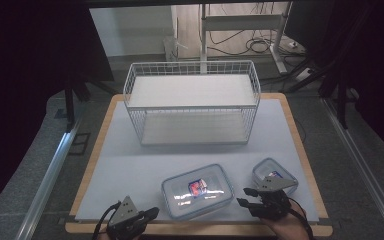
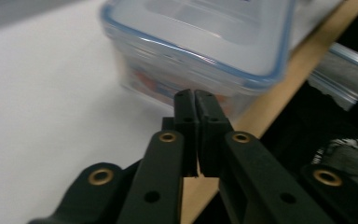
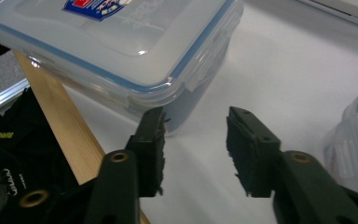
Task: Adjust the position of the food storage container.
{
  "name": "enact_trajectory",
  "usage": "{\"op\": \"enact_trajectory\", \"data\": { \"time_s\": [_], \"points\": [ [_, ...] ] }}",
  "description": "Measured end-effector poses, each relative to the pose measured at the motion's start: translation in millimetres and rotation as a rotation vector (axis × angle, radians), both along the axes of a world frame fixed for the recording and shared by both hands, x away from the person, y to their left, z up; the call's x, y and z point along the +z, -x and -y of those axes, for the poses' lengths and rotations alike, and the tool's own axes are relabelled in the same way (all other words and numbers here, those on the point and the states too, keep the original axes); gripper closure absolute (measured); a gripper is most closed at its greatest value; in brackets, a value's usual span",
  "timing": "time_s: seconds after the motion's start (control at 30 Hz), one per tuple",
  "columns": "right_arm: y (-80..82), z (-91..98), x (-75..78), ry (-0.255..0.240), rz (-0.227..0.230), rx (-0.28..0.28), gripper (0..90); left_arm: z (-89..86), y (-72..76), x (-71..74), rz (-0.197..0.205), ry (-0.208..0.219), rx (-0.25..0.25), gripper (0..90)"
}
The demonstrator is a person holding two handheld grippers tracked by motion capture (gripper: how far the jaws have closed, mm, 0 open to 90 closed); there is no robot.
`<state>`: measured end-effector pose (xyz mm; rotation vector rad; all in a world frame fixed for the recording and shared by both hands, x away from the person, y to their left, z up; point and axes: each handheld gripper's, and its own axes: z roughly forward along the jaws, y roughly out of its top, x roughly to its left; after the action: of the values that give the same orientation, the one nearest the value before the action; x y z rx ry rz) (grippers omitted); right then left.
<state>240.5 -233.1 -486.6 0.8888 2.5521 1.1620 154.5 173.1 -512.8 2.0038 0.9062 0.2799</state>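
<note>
The left gripper [image 2: 195, 95] has its jaws pressed together on nothing, their tips just short of the near corner of the large box [image 1: 197, 191], at the middle of the left gripper view. The right gripper [image 3: 196, 128] has its jaws partly open with nothing between them, pointing at the same box's other end, whose latch sits just beyond the left jaw. In the high view the large box lies at lower centre of the white surface [image 1: 130, 165], lid on, and a small box [image 1: 275, 176] sits lower right, by the right gripper. The wire rack [image 1: 192, 102] stands upper centre, both shelves bare. Judging by this, neither box is yet gripped or lifted; everything is left to do.
</note>
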Motion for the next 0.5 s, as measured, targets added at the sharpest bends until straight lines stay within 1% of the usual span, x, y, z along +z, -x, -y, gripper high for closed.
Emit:
{"op": "enact_trajectory", "data": {
  "time_s": [0.07,0.1,0.13,0.17,0.2,0.23,0.27,0.3,0.33,0.4,0.43,0.47,0.5],
  "points": [
    [1.0,-1.4,-0.7,0.009,-0.003,0.012,62.1,5.0,3.2,-1.5,-0.007,-0.003,-0.020,89.8],
    [2.3,-2.1,-0.6,0.012,0.001,0.018,65.6,8.0,4.8,-2.1,-0.005,-0.006,-0.031,89.9],
    [2.3,-2.1,-0.6,0.012,0.001,0.018,65.6,11.3,6.2,-2.4,-0.003,-0.013,-0.043,89.9],
    [2.9,-2.2,-0.3,0.010,0.001,0.023,67.3,14.5,7.5,-2.5,-0.001,-0.023,-0.053,89.9],
    [3.5,-2.3,-0.1,0.008,0.001,0.025,69.3,17.6,8.4,-2.8,-0.003,-0.024,-0.065,89.9],
    [4.2,-2.5,0.0,0.006,-0.003,0.028,71.0,21.6,9.1,-3.6,-0.008,-0.023,-0.081,89.9],
    [5.1,-3.0,-0.6,0.005,-0.011,0.042,75.2,24.3,9.6,-4.1,-0.012,-0.026,-0.091,89.9],
    [5.6,-3.7,-1.1,0.006,-0.015,0.048,76.9,31.0,11.0,-6.0,-0.016,-0.039,-0.113,89.9],
    [5.6,-3.7,-1.1,0.006,-0.015,0.048,76.9,31.0,11.0,-6.0,-0.016,-0.039,-0.113,89.9],
    [6.1,-5.5,-1.9,0.010,-0.020,0.059,80.7,35.5,11.3,-7.0,-0.017,-0.049,-0.126,89.9],
    [6.8,-7.3,-2.1,0.008,-0.028,0.070,83.4,37.9,10.3,-7.5,-0.022,-0.037,-0.131,89.9],
    [6.8,-7.3,-2.1,0.008,-0.028,0.070,83.4,37.9,10.3,-7.5,-0.022,-0.037,-0.131,89.9],
    [7.2,-8.9,-2.8,0.008,-0.036,0.084,85.3,40.0,9.0,-8.0,-0.024,-0.036,-0.128,89.9]
  ]
}}
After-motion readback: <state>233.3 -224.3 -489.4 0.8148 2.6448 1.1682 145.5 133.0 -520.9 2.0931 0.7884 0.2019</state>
